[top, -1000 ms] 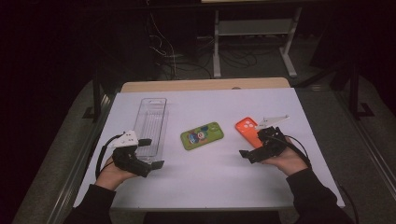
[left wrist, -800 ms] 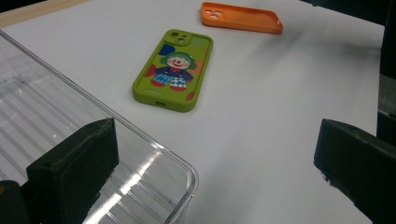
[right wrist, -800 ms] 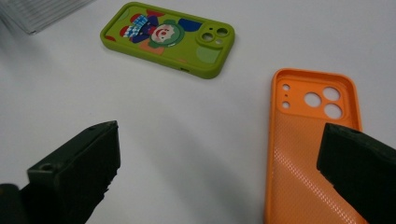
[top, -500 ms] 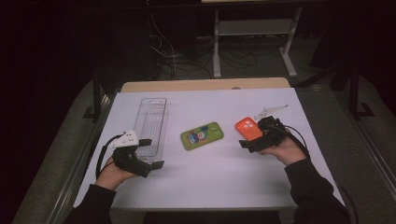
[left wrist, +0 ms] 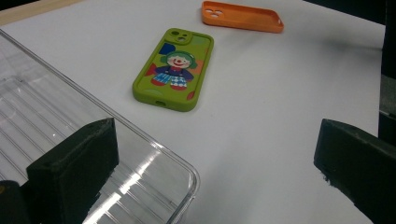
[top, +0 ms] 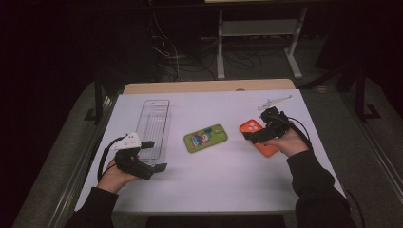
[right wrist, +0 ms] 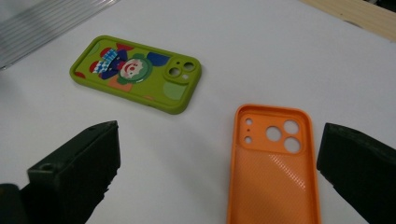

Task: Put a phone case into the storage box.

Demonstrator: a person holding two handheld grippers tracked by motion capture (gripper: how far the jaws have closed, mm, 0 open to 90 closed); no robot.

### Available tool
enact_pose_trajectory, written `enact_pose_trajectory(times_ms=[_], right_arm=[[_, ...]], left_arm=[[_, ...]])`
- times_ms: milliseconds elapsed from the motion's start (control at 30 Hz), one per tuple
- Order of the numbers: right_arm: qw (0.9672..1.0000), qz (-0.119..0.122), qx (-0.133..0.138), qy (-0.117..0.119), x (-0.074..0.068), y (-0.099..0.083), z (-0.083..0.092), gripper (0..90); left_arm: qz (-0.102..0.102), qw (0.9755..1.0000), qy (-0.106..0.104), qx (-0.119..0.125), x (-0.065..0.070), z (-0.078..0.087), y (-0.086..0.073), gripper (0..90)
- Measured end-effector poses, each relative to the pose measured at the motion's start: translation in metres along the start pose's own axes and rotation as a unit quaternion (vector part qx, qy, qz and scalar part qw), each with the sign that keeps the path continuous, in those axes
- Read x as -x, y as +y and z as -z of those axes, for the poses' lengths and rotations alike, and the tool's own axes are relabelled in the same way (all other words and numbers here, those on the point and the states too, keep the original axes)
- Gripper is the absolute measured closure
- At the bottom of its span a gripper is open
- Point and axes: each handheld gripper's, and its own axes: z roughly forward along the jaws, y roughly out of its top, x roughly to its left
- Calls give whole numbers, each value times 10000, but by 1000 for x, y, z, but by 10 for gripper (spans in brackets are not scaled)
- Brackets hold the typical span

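Your right gripper (top: pixel 253 137) moved forward over orange case (top: pixel 258 137), jaws wide, case's camera end at twelve o'clock: pickup next. Left gripper (top: pixel 154 156) idle, open.

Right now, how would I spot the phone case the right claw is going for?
Start at the white table and look to its right side, under the right claw. The orange phone case lies there hollow side up, plain inside, unlike the green phone case beside it with a clown picture.

No legible text or labels
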Motion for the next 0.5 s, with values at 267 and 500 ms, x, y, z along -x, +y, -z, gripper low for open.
enact_pose_trajectory(times_ms=[267,500], right_arm=[[9999,-83,35,-148,11,14,1,0],[9994,-185,21,-292,21,22,-1,0]], left_arm=[[-2,10000,-1,7,0,0,0,0],[2,10000,-3,-3,0,0,0,0]])
